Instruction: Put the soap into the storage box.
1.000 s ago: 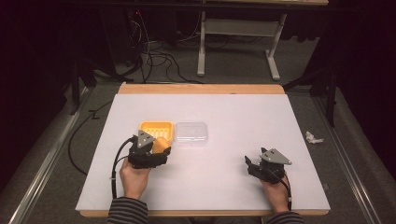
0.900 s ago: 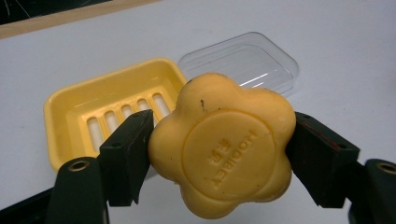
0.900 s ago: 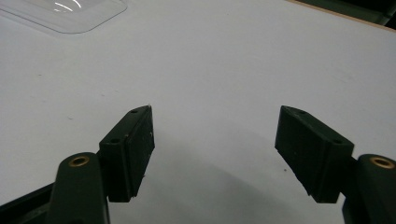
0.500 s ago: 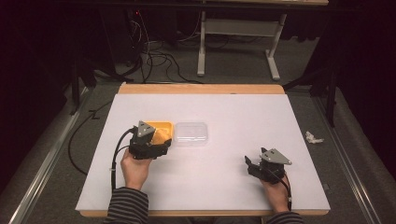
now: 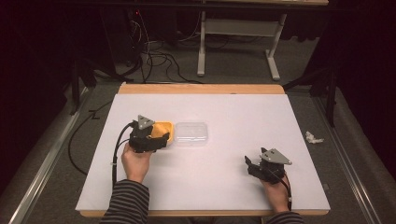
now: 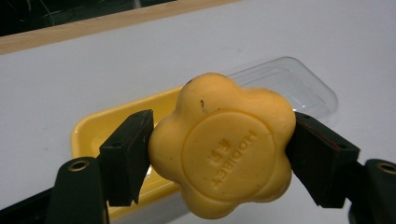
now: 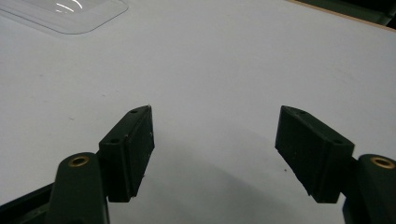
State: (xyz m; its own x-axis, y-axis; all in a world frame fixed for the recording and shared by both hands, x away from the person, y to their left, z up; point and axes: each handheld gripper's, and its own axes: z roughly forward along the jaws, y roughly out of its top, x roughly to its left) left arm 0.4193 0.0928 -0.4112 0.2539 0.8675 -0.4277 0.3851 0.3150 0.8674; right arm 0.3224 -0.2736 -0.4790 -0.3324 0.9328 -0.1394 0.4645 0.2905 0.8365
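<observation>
A yellow flower-shaped soap bar point(image 6: 222, 147) is clamped between the jaws of my left gripper point(image 6: 219, 154), held just above the near edge of a yellow soap dish point(image 6: 93, 128). In the high view my left gripper point(image 5: 156, 140) overlaps the yellow dish point(image 5: 166, 127) at the table's left centre. A clear plastic lid point(image 5: 190, 133) lies flat right beside the dish, also seen as the lid point(image 6: 299, 81) and the lid point(image 7: 70, 14). My right gripper point(image 5: 250, 164) rests low at the front right, and the right gripper point(image 7: 215, 140) stands open over bare table.
The white table top point(image 5: 243, 116) has a wooden strip point(image 5: 201, 88) along its far edge. A crumpled white scrap point(image 5: 314, 137) lies on the floor off the right side. Cables trail from the left gripper over the table's left edge.
My left gripper, shut on the soap, has moved away from the person and now sits over the yellow dish. The right gripper has stayed put.
</observation>
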